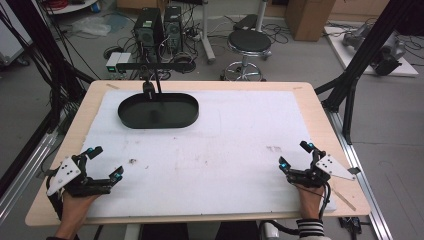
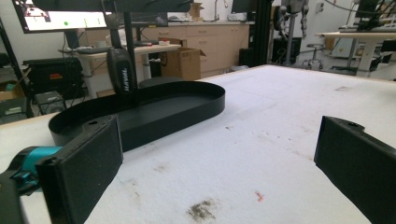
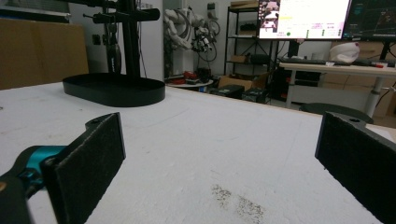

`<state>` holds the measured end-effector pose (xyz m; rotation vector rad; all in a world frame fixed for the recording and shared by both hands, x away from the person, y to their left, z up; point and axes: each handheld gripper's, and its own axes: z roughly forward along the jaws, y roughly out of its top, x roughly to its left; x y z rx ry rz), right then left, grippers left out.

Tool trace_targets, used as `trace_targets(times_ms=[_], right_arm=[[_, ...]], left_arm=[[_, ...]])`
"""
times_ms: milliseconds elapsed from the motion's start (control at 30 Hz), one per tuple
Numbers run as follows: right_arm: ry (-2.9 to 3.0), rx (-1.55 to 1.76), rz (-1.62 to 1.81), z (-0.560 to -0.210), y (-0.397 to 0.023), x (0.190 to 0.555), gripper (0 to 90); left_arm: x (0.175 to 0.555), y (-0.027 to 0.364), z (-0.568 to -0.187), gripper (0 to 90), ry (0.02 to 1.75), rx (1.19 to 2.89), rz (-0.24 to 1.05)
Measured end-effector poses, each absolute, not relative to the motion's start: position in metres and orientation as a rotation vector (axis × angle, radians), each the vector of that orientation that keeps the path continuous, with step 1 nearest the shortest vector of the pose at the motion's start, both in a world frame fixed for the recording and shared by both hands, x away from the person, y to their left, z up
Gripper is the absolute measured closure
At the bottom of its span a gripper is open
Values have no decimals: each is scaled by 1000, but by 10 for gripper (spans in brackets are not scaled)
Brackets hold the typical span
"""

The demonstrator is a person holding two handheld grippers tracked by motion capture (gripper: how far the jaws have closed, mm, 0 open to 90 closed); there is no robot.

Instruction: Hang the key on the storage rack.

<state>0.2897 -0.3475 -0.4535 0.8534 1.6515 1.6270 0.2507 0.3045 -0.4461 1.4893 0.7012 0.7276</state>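
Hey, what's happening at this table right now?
A person sits at the table with a two-jaw tool in each hand. The left tool and right tool rest near the front corners on the white mat, jaws open and holding nothing. A black oval tray sits untouched at the far left.
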Motion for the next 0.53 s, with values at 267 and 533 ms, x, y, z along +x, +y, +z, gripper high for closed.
trace_targets(times_ms=[267,533], right_arm=[[1649,855,1625,-454,-347,289,5],[1648,853,1629,-454,-347,289,5]], left_arm=[[249,310,-454,17,732,1415,717],[247,313,-455,17,725,1380,715]])
